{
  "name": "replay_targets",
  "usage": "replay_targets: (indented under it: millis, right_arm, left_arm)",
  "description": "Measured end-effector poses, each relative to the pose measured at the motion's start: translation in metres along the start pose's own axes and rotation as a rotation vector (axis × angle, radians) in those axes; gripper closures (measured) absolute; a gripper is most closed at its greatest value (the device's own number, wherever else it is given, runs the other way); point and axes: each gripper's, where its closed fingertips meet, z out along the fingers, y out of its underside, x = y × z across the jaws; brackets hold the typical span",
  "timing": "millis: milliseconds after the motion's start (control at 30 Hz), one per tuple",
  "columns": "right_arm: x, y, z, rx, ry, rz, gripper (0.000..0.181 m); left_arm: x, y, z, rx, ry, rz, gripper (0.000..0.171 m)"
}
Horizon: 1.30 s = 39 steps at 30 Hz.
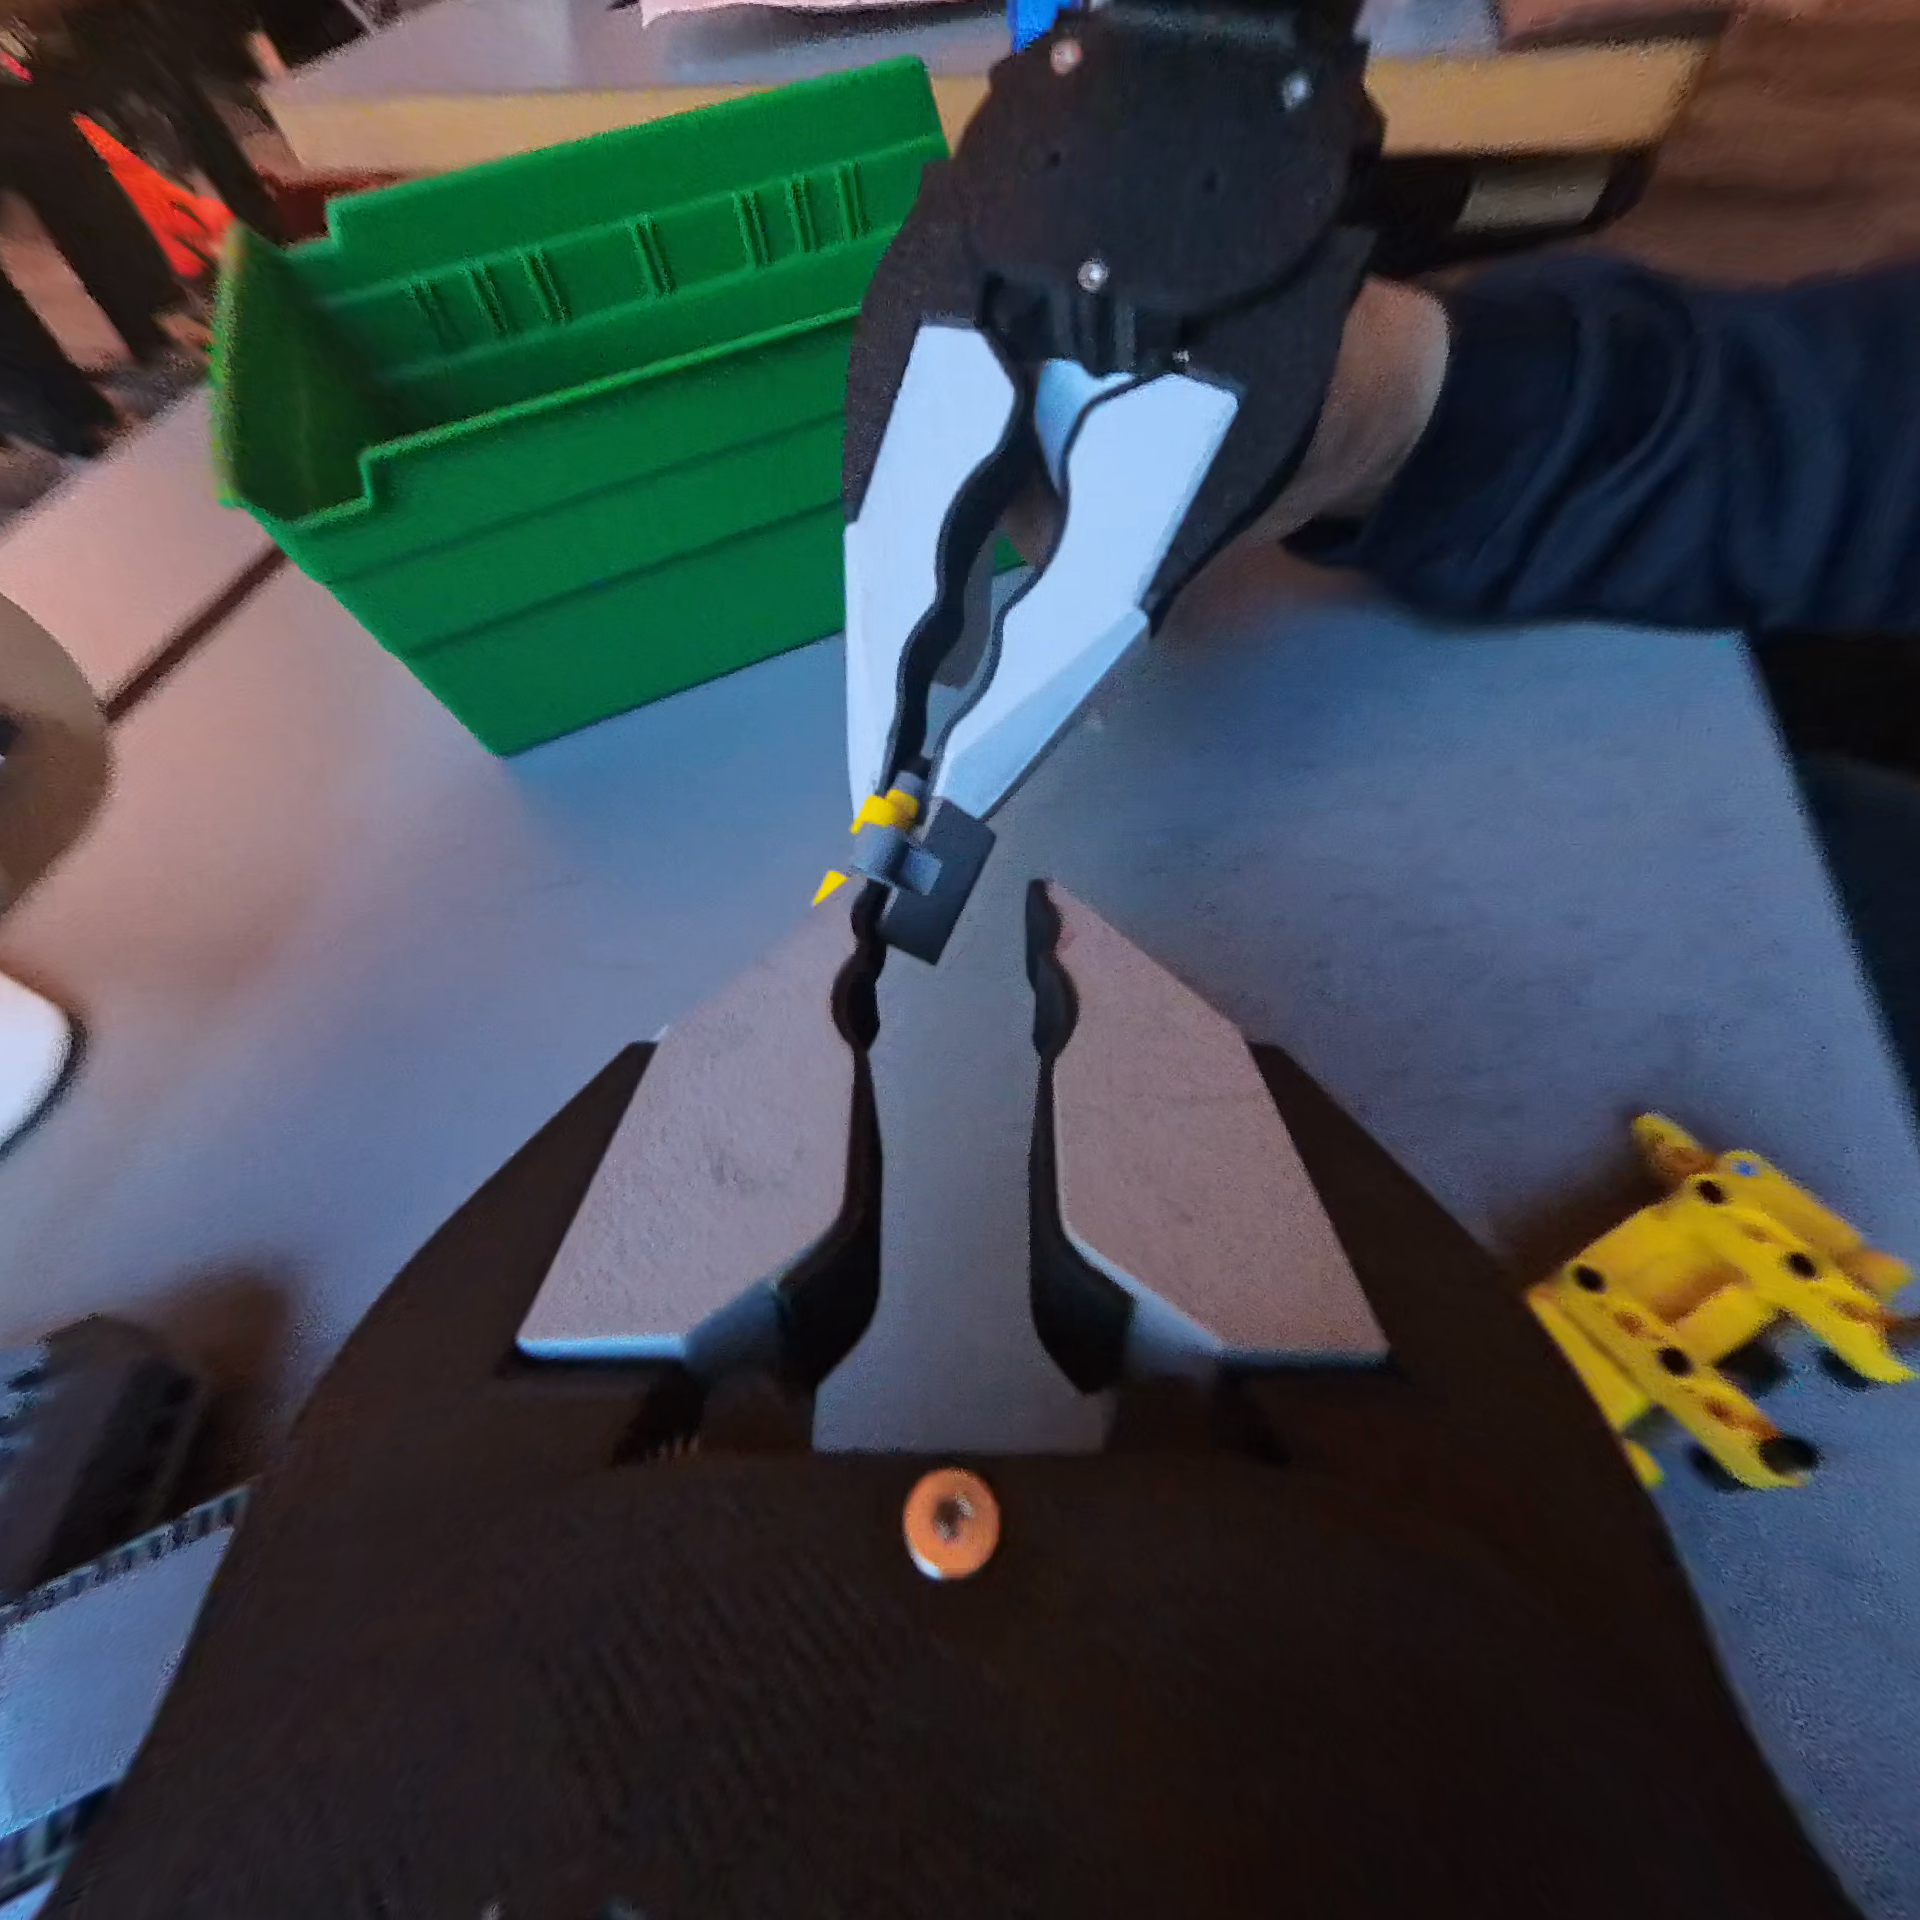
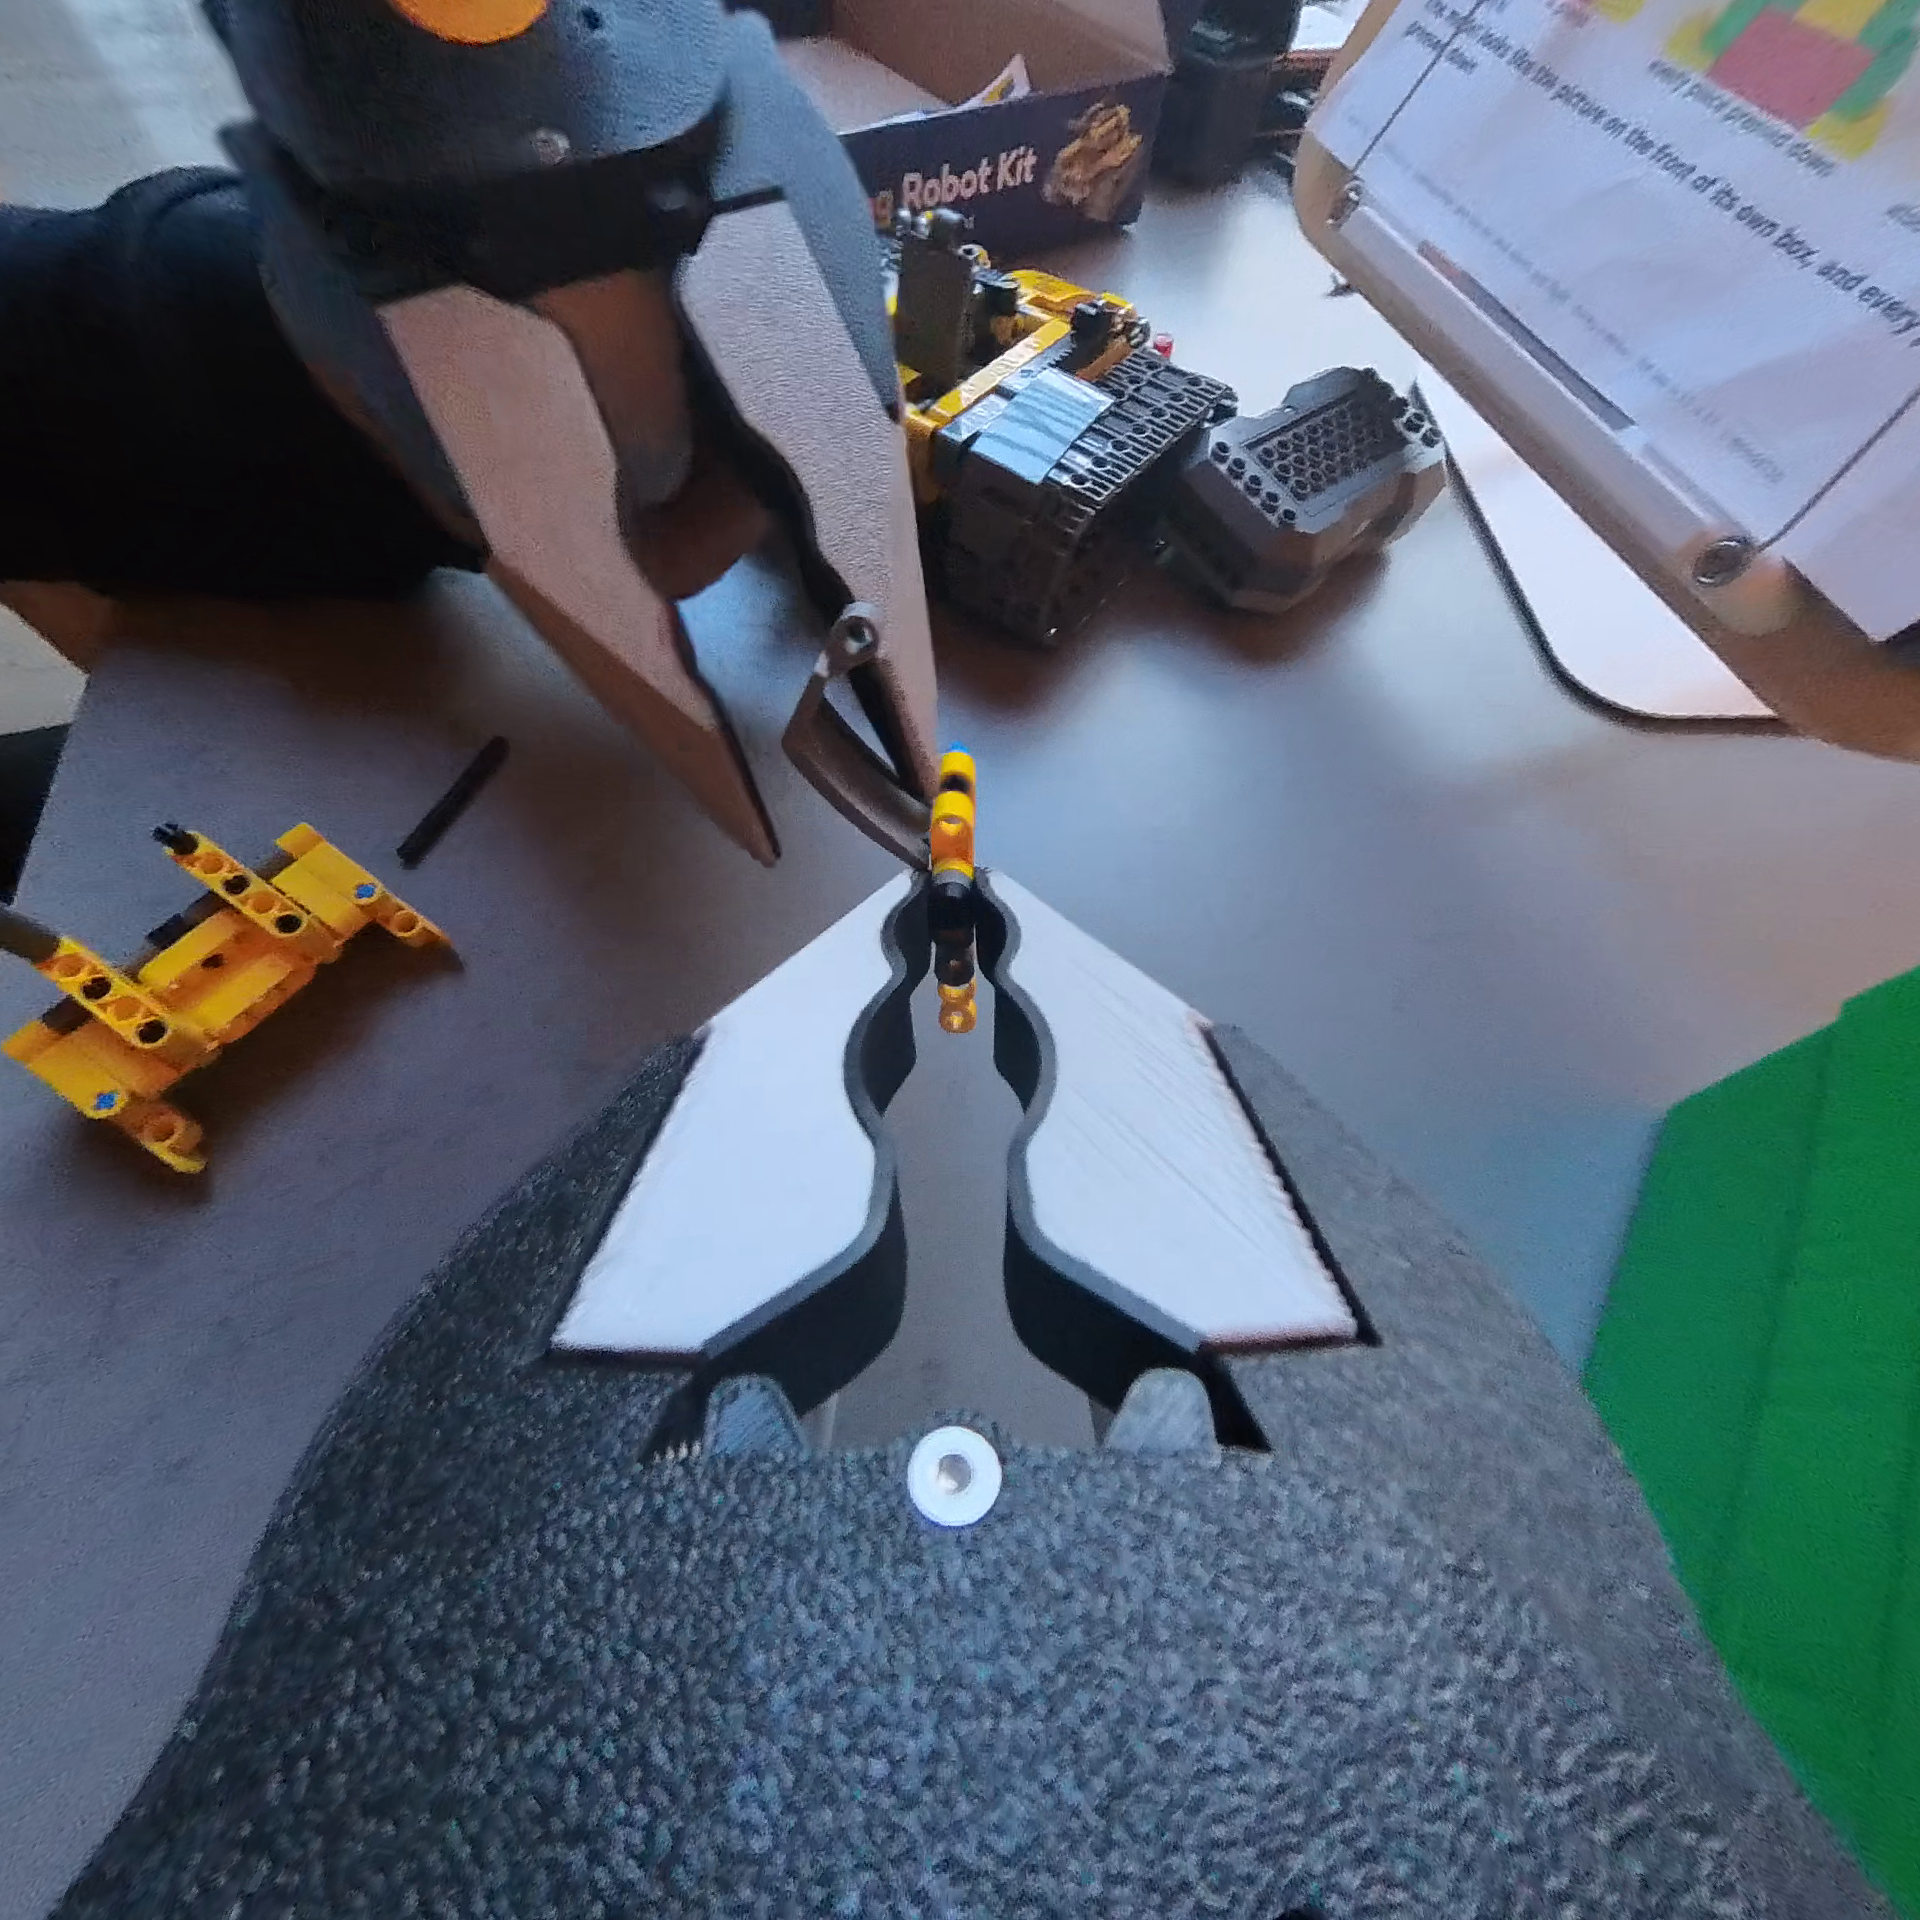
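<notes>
My right gripper (image 2: 951, 883) has white fingers and is shut on a small stack of yellow and black building-toy pins (image 2: 954, 831), held above the grey table (image 2: 1299, 883). A dark grey angled piece (image 2: 831, 738) hangs from the stack's far end. My left gripper (image 1: 951, 904) has brown fingers and is open. Its tips straddle that grey piece (image 1: 935, 894), which lies close to one finger. In the left wrist view the right gripper (image 1: 914, 800) comes in from above with the pin stack (image 1: 888, 821). In the right wrist view the left gripper (image 2: 847, 826) reaches in from the upper left.
A green bin (image 1: 582, 436) stands at the back; it also shows in the right wrist view (image 2: 1766, 1351). A yellow beam assembly (image 2: 208, 977) and a black axle (image 2: 452, 800) lie on the table. A yellow-black vehicle model (image 2: 1039, 447), a grey bucket part (image 2: 1309, 478), a box (image 2: 997, 156) and a printed sheet on a stand (image 2: 1610, 260) lie beyond. From either gripper's tips it is about 15 cm to the black axle (image 2: 452, 800).
</notes>
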Motion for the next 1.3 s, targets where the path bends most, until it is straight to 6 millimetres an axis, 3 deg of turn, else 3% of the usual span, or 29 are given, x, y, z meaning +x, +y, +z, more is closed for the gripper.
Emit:
replay_targets:
  millis: [100, 200, 233, 267, 400, 500, 600, 933, 1033, 1167, 1300]
  right_arm:
    - [-0.001, -0.001, 0.000, 0.017, -0.024, 0.039, 0.177]
    - [-0.009, -0.008, -0.001, 0.064, -0.102, 0.127, 0.177]
    - [-0.012, -0.011, -0.002, 0.083, -0.142, 0.163, 0.177]
    - [-0.015, -0.015, -0.003, 0.101, -0.179, 0.201, 0.177]
    - [-0.019, -0.017, -0.005, 0.112, -0.246, 0.265, 0.177]
    - [-0.025, -0.014, -0.002, 0.090, -0.276, 0.266, 0.177]
    - [-0.025, 0.000, 0.006, 0.017, -0.242, 0.227, 0.177]
    - [-0.026, 0.011, 0.014, -0.034, -0.235, 0.203, 0.177]
    - [-0.011, 0.008, 0.016, -0.004, -0.170, 0.253, 0.177]
    - [0.004, 0.006, 0.017, 0.040, -0.142, 0.360, 0.177]
    - [-0.002, -0.009, 0.005, 0.128, -0.223, 0.410, 0.176]
  left_arm:
    - [-0.002, 0.002, 0.002, -0.021, -0.079, 0.126, 0.150]
    - [-0.004, -0.008, -0.005, 0.025, -0.136, 0.220, 0.159]
    - [-0.011, -0.015, -0.009, 0.057, -0.208, 0.242, 0.148]
    - [-0.023, -0.021, -0.016, 0.087, -0.307, 0.257, 0.117]
    - [-0.017, -0.030, -0.026, 0.170, -0.339, 0.368, 0.128]
    - [-0.009, -0.020, -0.014, 0.110, -0.310, 0.416, 0.136]
    - [-0.003, -0.004, -0.005, 0.024, -0.246, 0.427, 0.146]
    - [0.002, 0.011, 0.001, -0.041, -0.146, 0.381, 0.150]
    - [-0.014, 0.020, 0.000, -0.145, -0.221, 0.340, 0.153]
    - [-0.021, 0.030, 0.000, -0.216, -0.236, 0.286, 0.157]
    - [-0.018, 0.018, -0.006, -0.121, -0.199, 0.199, 0.157]
